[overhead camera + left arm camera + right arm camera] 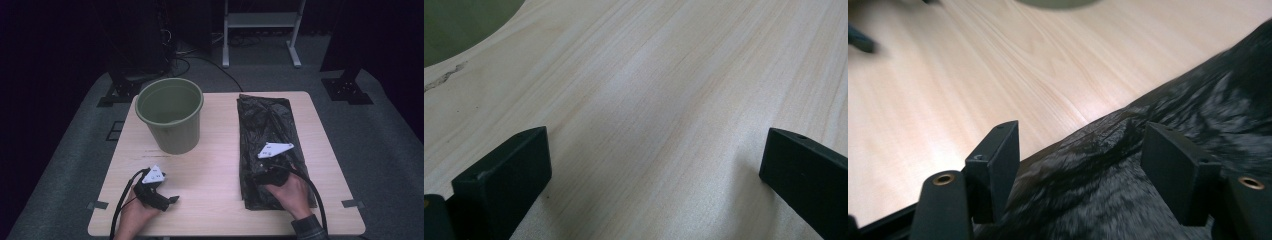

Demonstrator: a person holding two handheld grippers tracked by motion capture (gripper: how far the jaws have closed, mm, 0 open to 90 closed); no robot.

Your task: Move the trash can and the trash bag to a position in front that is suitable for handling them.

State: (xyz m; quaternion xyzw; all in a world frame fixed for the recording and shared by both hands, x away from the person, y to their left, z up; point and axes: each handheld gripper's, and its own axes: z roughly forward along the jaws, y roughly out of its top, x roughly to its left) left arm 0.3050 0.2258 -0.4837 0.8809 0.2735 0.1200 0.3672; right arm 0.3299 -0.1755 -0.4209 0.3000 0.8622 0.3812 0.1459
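A green bucket (170,115) stands upright on the far left of the wooden table (215,170). A black plastic bag (267,135) lies flat along the table's right side. My right gripper (259,169) hovers low over the bag's near left part, jaws apart. In the right gripper view the gripper (1080,155) straddles a wrinkled ridge of the bag (1208,100) at its edge, and the pads do not press on it. My left gripper (173,199) rests at the near left, open. In the left gripper view its jaws (654,165) stand wide over bare wood.
The bucket's green wall (454,25) fills the far left corner of the left gripper view, and its base (1058,2) sits at the top of the right gripper view. Beyond the table are grey floor, cables and a white stand (260,30).
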